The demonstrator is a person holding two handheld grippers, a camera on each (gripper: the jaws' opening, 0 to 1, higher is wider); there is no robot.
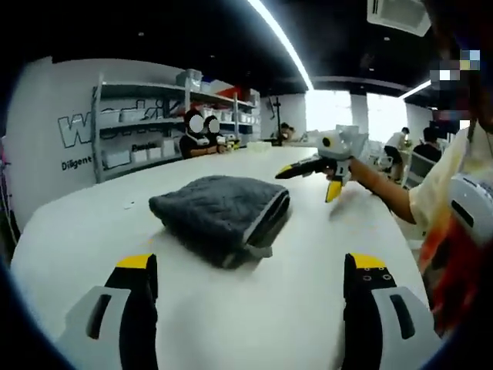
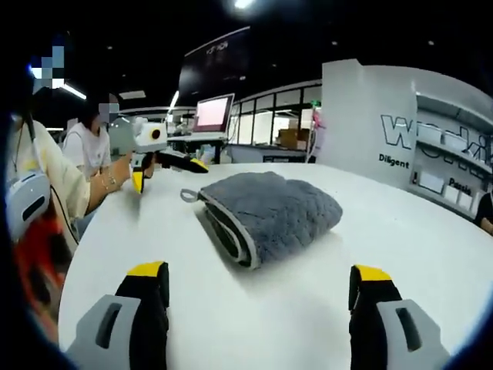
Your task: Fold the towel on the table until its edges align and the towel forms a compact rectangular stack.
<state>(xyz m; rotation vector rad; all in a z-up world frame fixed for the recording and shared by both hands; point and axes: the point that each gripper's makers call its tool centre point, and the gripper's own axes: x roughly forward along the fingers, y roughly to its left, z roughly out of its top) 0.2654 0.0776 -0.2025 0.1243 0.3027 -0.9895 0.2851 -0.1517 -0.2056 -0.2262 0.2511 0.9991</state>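
while both claws hang above the white table [image 1: 231, 324], nothing sits between their jaws. in the left gripper view the left gripper [image 1: 258, 289] has its black, yellow-tipped jaws spread wide apart, empty, with bare tabletop between them. in the right gripper view the right gripper [image 2: 258, 293] is likewise spread apart and empty. just ahead of each claw lies the grey towel [image 1: 223, 216], folded into a thick, roughly rectangular stack with a pale trim along its layered edge, resting flat near the middle of the table, apart from both grippers. beyond it stand shelves [image 1: 166, 123] against a white wall, and people sit farther back in the room.
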